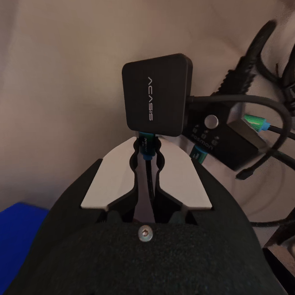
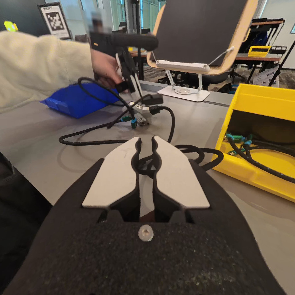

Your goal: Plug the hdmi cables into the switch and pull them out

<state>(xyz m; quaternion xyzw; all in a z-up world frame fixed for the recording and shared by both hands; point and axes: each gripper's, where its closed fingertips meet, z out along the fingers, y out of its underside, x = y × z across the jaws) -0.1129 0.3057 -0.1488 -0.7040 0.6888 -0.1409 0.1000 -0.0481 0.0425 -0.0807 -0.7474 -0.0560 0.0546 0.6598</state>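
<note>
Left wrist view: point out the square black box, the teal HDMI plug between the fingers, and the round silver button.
square black box (image 1: 157, 95), left wrist view, middle of its flat top face.
teal HDMI plug (image 1: 146, 146), left wrist view, its metal shell.
round silver button (image 1: 211, 121), left wrist view, its centre.

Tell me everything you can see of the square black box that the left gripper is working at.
The square black box is a flat matte case with rounded corners and pale lettering on top. A green-and-blue HDMI plug enters its near edge, clamped in the left gripper. A black cable leaves its right side. It overlaps a second black switch.
</note>
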